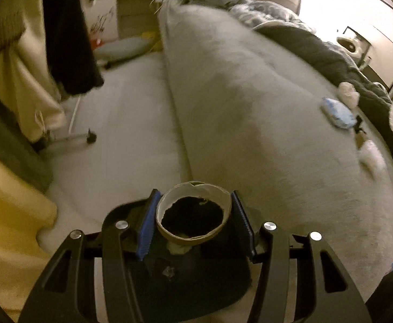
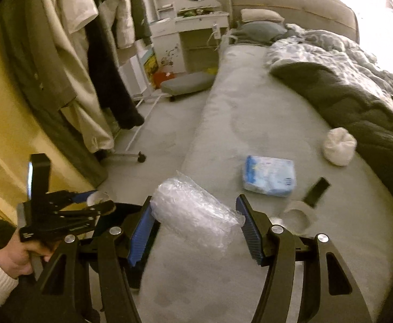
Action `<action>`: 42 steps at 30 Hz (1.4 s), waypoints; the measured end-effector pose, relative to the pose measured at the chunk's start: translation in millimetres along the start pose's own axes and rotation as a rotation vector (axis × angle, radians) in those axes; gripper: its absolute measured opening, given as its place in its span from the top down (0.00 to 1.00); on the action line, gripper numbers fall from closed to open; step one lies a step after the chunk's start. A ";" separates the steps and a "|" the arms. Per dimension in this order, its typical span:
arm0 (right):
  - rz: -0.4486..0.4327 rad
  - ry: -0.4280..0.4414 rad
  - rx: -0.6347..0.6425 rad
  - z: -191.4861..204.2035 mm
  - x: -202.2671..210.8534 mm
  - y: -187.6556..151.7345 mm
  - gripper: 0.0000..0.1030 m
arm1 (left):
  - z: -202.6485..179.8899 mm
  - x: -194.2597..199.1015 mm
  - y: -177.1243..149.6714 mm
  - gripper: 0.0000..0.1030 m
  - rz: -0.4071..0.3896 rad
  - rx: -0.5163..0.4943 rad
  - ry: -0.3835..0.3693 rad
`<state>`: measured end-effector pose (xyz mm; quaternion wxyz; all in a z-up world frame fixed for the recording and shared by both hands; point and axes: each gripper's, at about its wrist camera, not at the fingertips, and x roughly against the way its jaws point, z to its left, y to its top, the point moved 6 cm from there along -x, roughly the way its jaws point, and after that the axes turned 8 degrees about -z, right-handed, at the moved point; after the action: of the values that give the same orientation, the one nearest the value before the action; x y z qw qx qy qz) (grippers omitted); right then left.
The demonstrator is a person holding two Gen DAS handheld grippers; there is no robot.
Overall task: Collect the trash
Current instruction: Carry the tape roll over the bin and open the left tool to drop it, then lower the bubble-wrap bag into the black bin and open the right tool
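Crinkled clear plastic, a wad of wrap (image 2: 196, 212), sits between the blue pads of our right tool (image 2: 196, 231); the left pad touches it, the far end reaches the right pad, so we read this tool as pinching the wrap over the bed (image 2: 223, 113).

Our left tool (image 1: 195, 223) clamps a brown cardboard cup (image 1: 193, 212), round, with a torn, ragged rim and a dark inside. Both blue pads press its sides. Below it lies a black bag (image 1: 169, 282) with a small pale scrap in it. In the right view the left tool (image 2: 94, 204) shows at the bed's near left edge, gripped by a hand (image 2: 21, 255) in a white cuff.

Other trash lies on the grey bed near its right side: a blue and white packet (image 2: 269, 176), a white crumpled ball (image 2: 339, 145) just beside the dark duvet (image 2: 357, 99), a black flat strip (image 2: 316, 192) and a pale tape ring (image 2: 298, 216) touching that strip's near end. Clothes (image 2: 83, 53) hang at the left over the floor (image 2: 156, 140).
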<state>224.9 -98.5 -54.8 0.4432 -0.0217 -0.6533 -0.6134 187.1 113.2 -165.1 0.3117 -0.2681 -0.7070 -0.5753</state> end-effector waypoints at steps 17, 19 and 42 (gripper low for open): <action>0.100 0.099 0.041 74.9 -65.4 -10.3 0.40 | 59.3 -35.7 -65.7 0.46 0.227 0.082 0.002; 0.111 0.110 0.050 85.8 -73.3 -11.1 0.40 | 62.4 -37.7 -72.6 0.45 0.248 0.080 -0.006; 0.319 0.150 0.091 144.2 -163.5 -63.4 0.40 | 105.8 -11.3 -87.0 0.30 0.248 0.107 -0.035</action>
<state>208.0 88.5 -182.5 0.5830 -0.0591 -0.6337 -0.5050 116.4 199.9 -244.9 0.3820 -0.3463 -0.7034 -0.4892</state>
